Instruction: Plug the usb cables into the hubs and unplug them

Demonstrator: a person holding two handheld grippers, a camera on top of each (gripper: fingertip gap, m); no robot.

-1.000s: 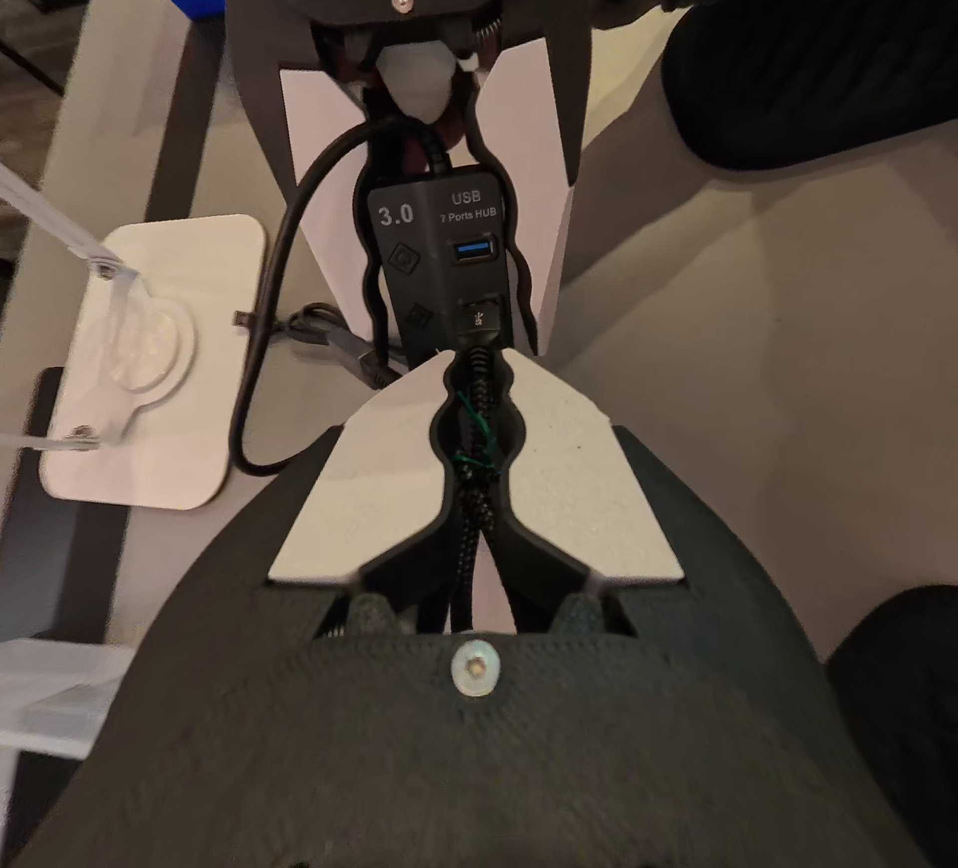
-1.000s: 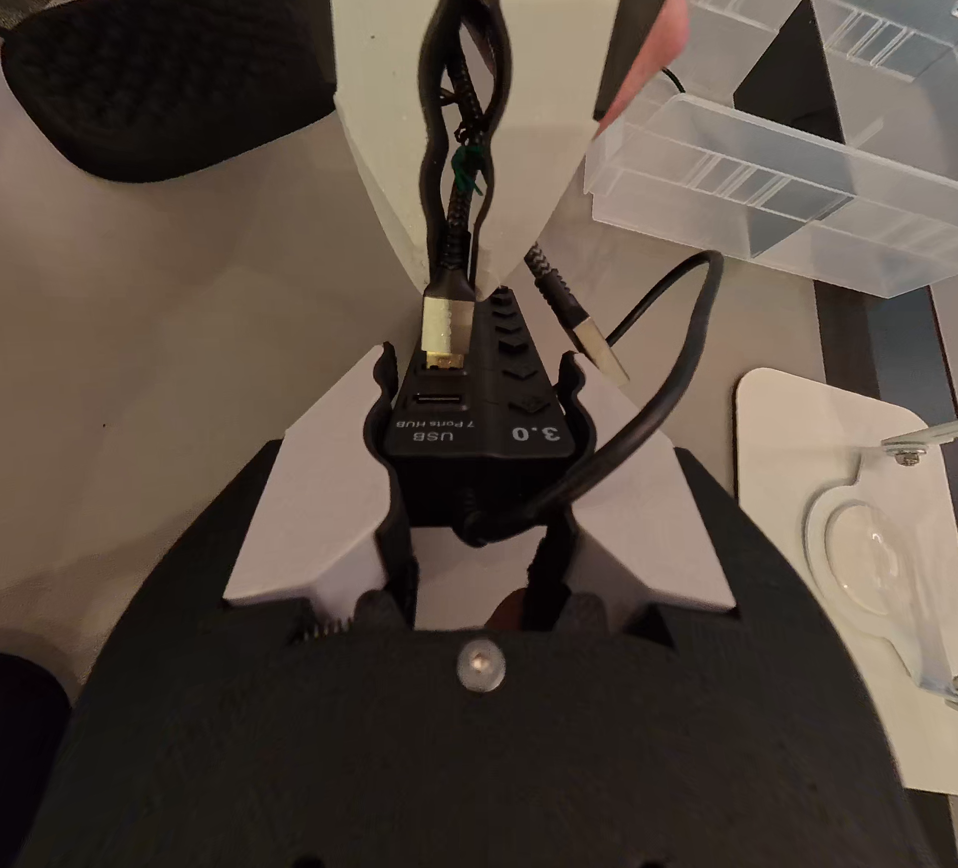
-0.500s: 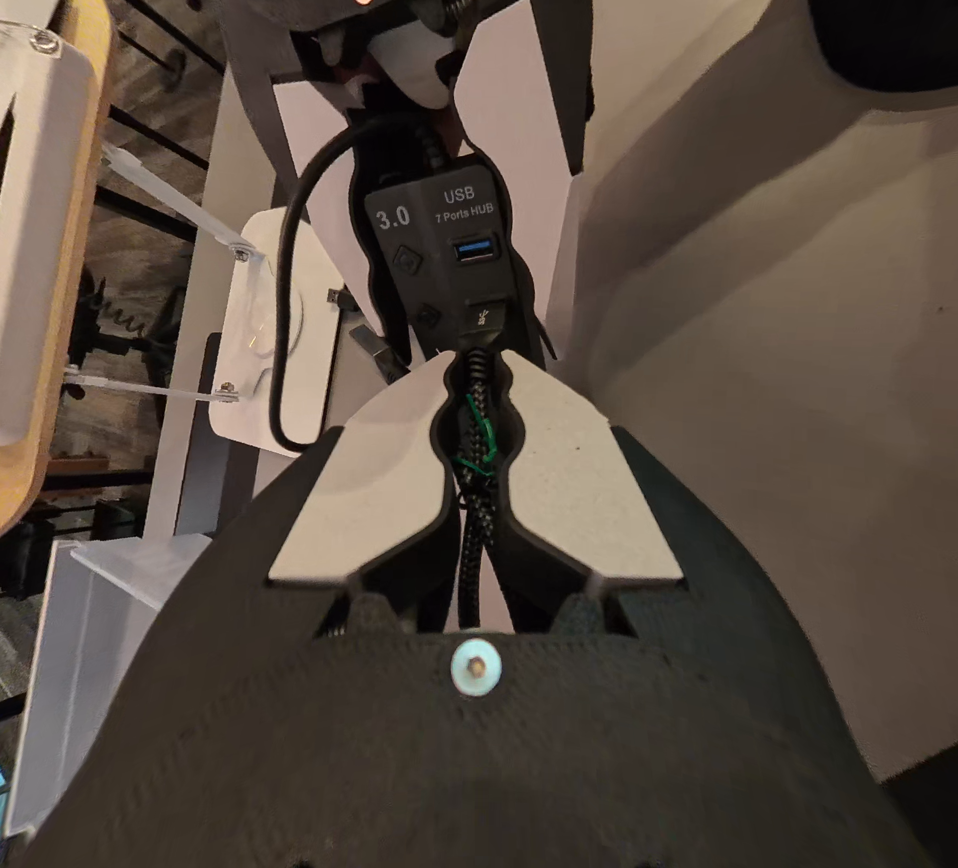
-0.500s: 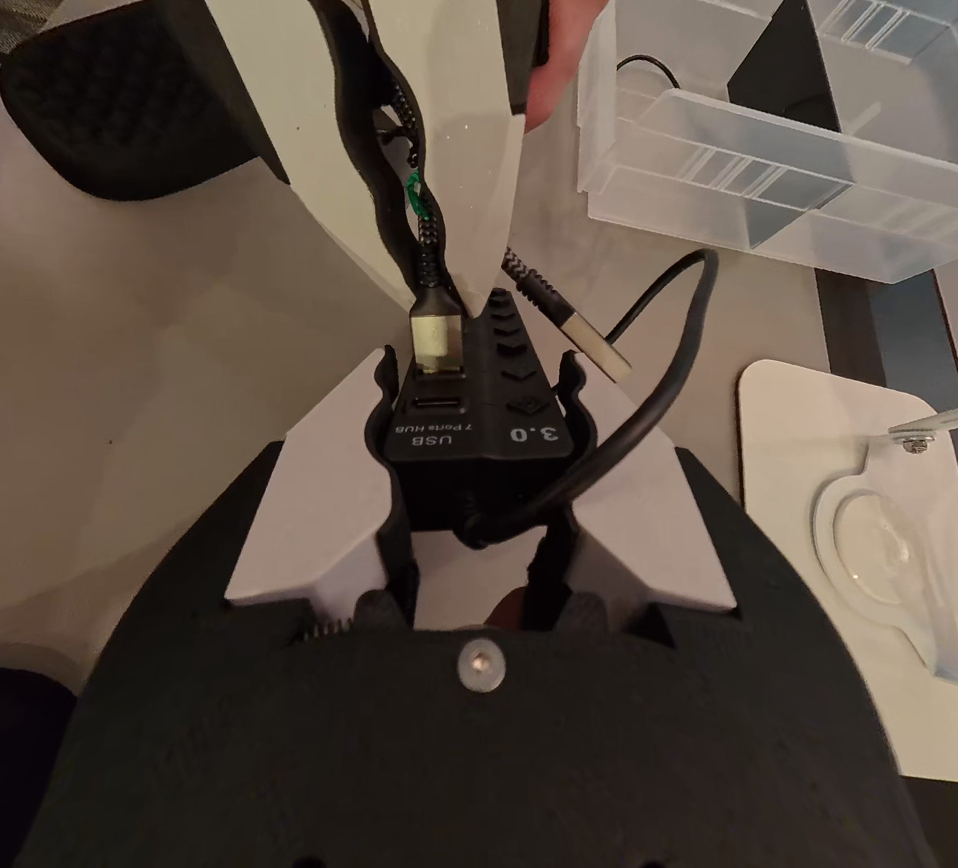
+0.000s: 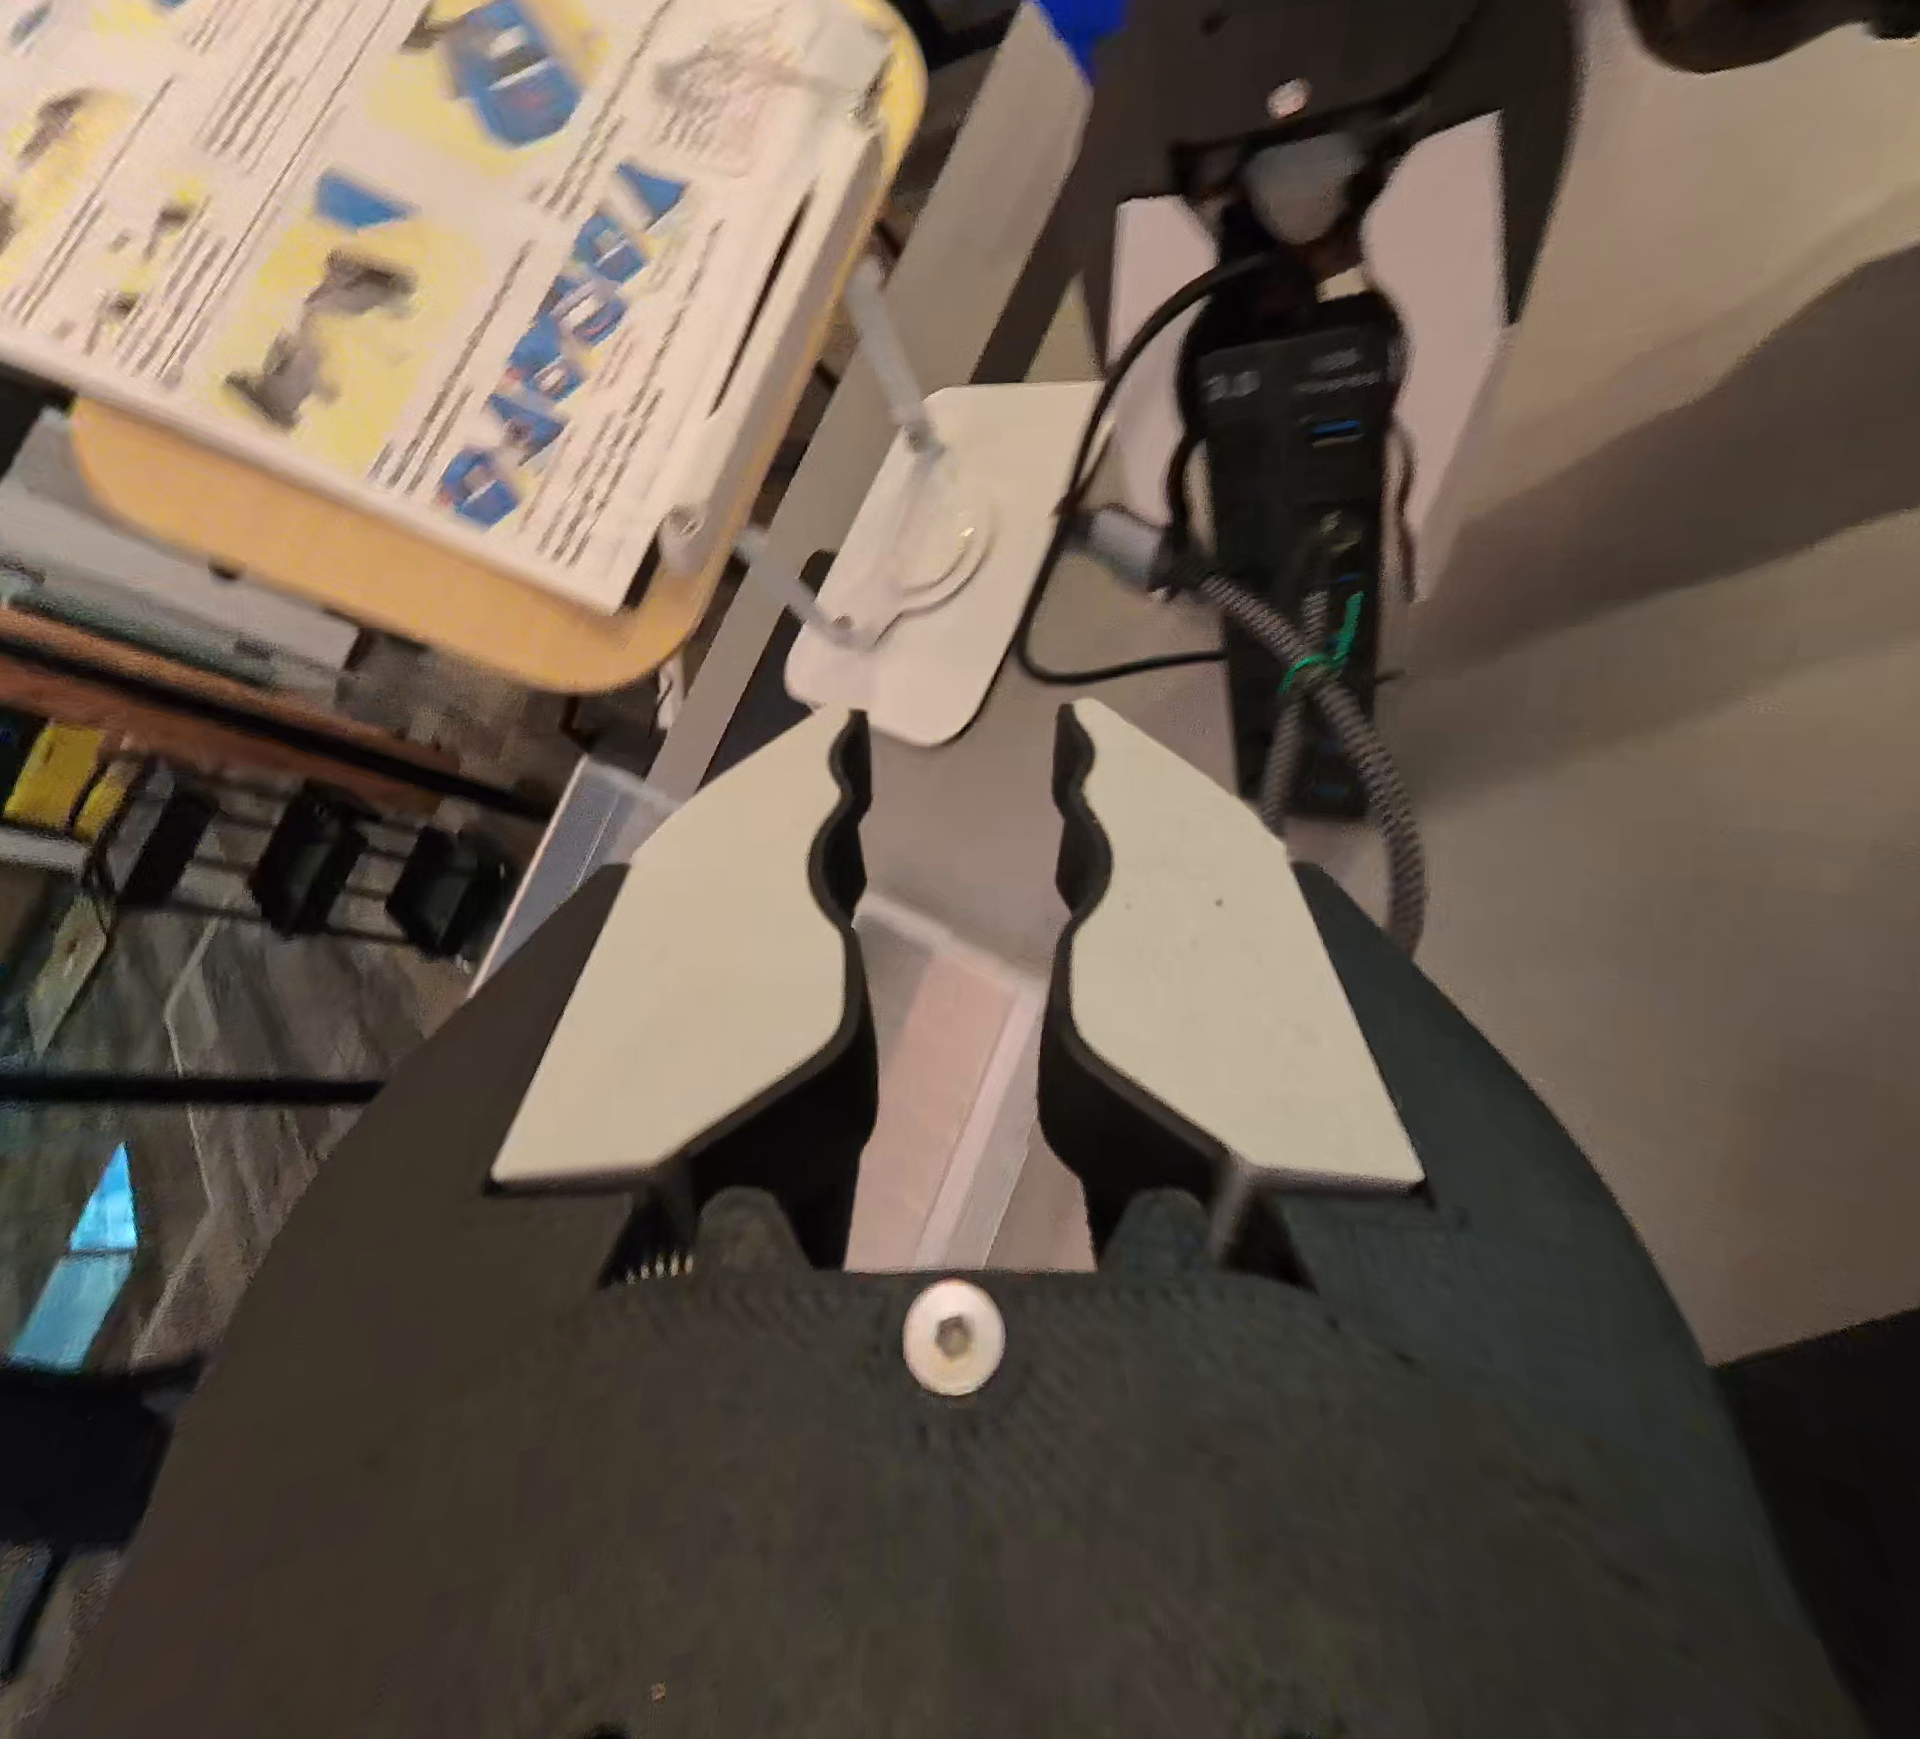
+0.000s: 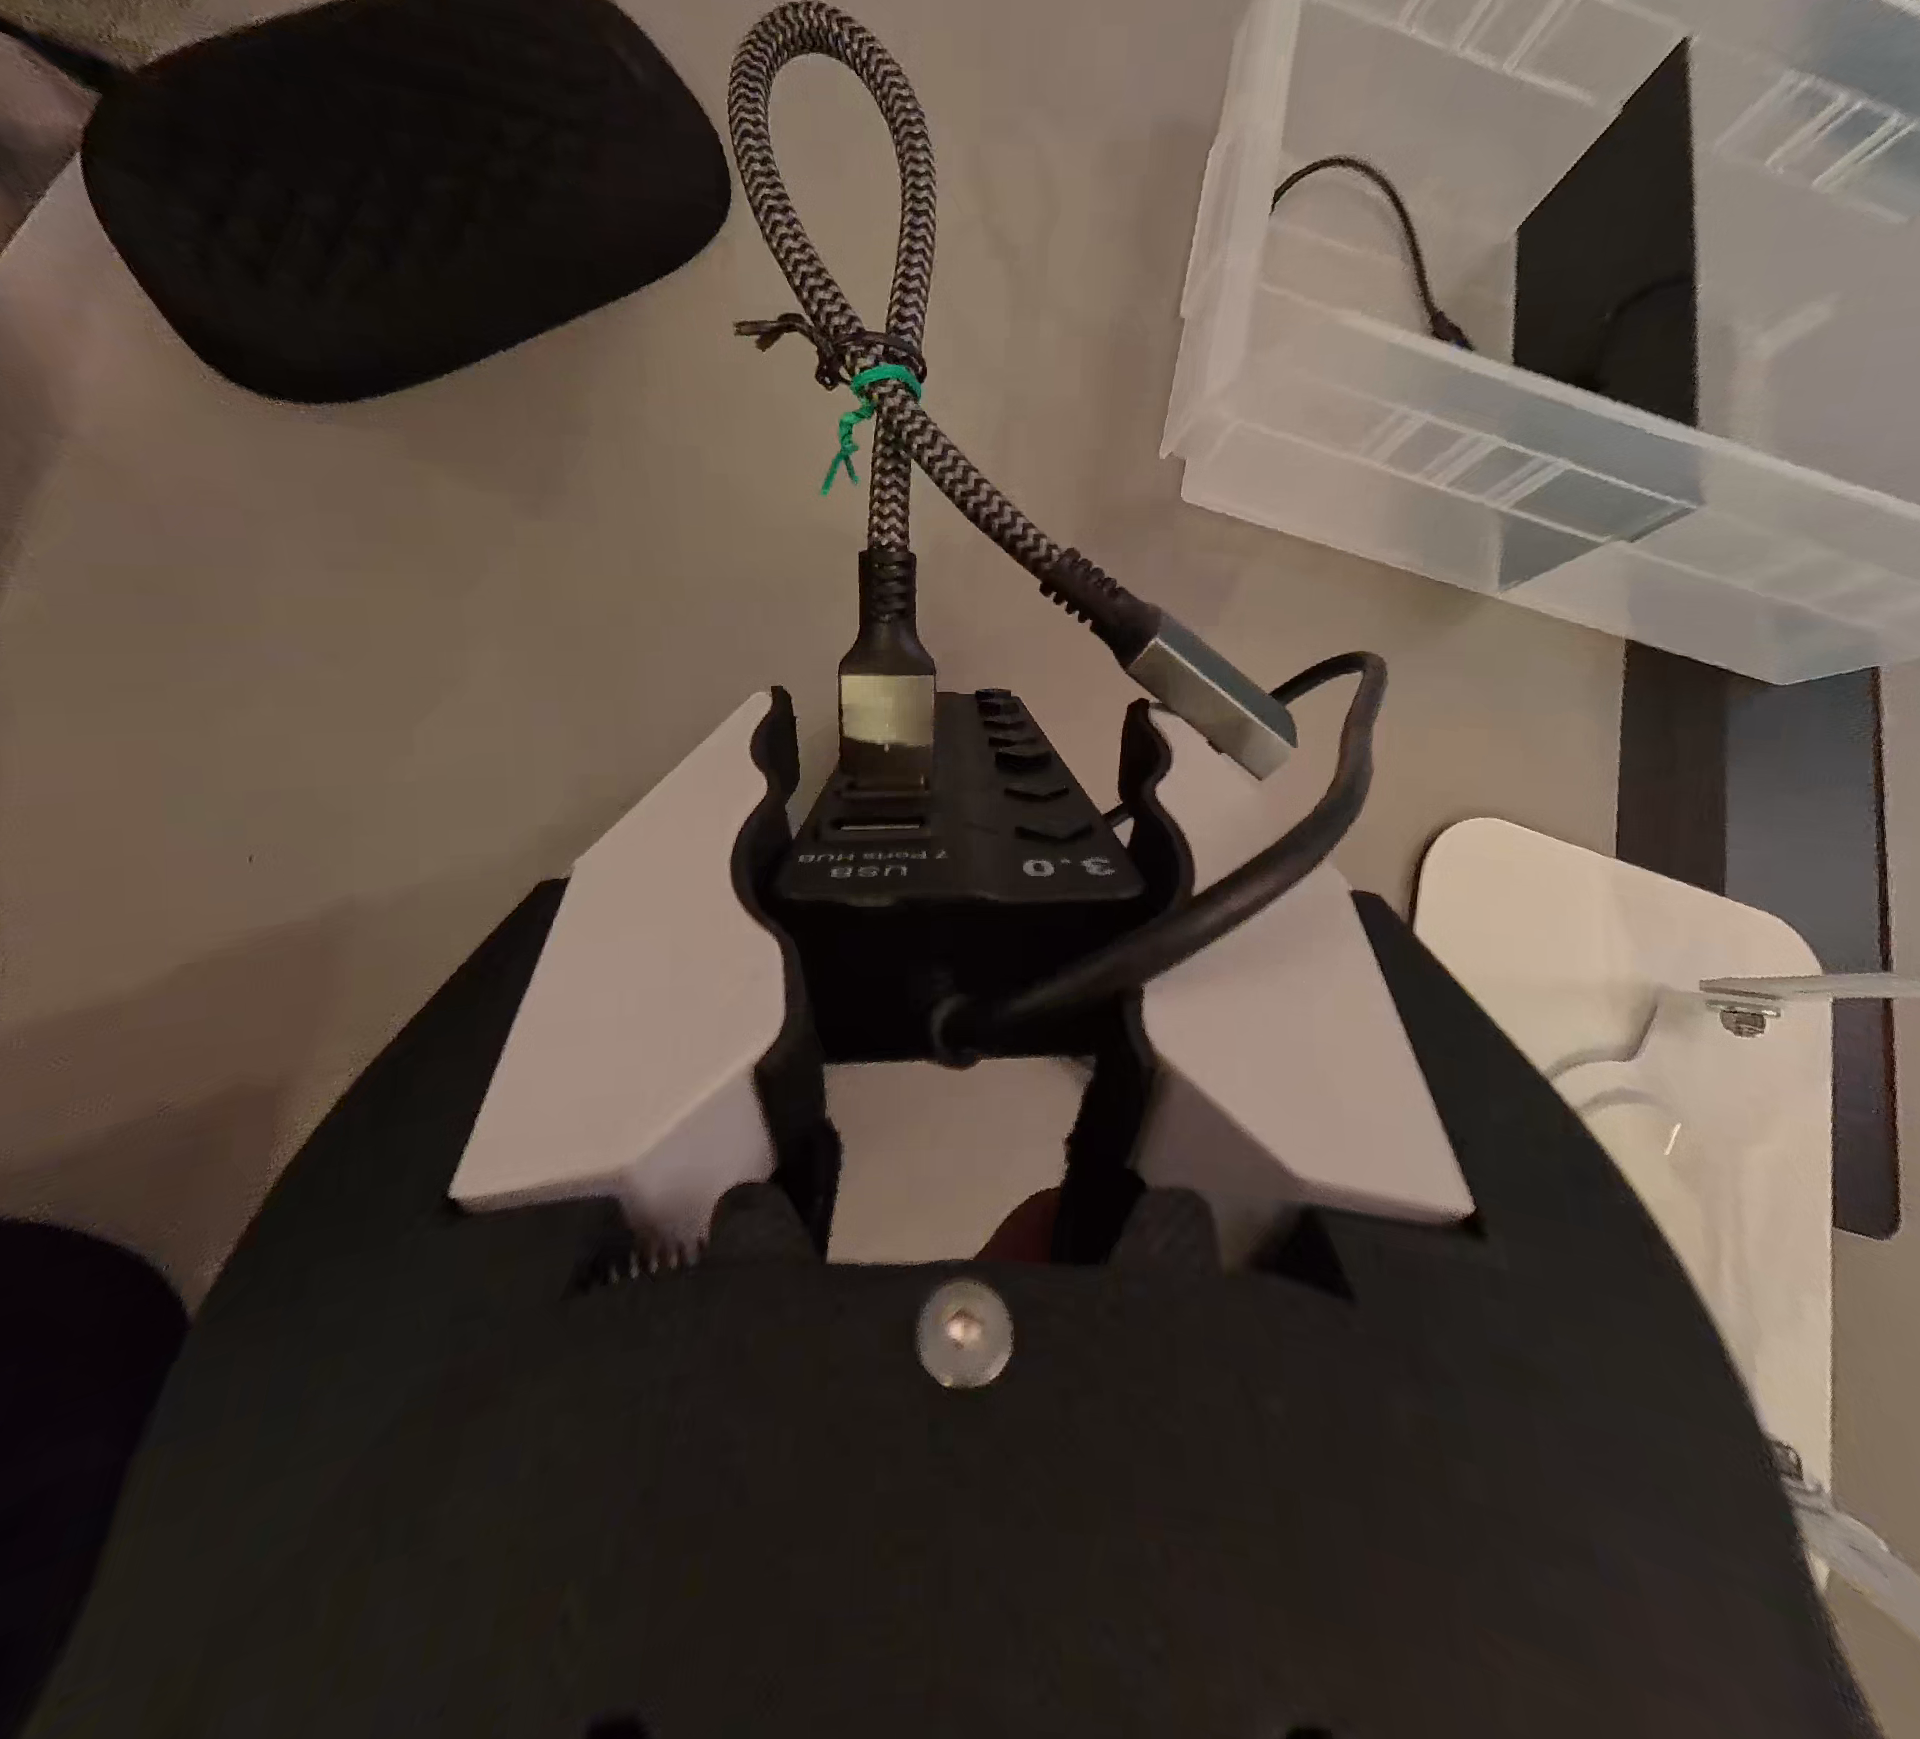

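Observation:
My right gripper [image 6: 956, 718] is shut on the near end of a black USB hub [image 6: 966, 868]. A braided cable's plug [image 6: 885, 723] sits in the hub's second port. The braided cable [image 6: 821, 131] loops upward, is bound by a green twist tie [image 6: 883, 385], and its other connector [image 6: 1216, 702] hangs free to the right. The hub's own black cord [image 6: 1247, 889] curves off right. My left gripper [image 5: 961, 733] is open and empty, back from the hub [image 5: 1299, 442] and left of it. The right gripper [image 5: 1340, 131] shows beyond the hub there.
A clear plastic bin [image 6: 1558, 339] stands at the back right, a black pad [image 6: 405, 172] at the back left. A white stand base [image 6: 1662, 1014] lies to the right; it holds a tilted board with a printed sheet [image 5: 416, 183]. The table edge [image 5: 727, 650] runs left of the left gripper. My right fingertips sit around 12 centimeters from my left ones.
My left gripper has opened, let go of the braided cable and drawn back to the left. The plug stays in the hub. The right gripper still holds the hub.

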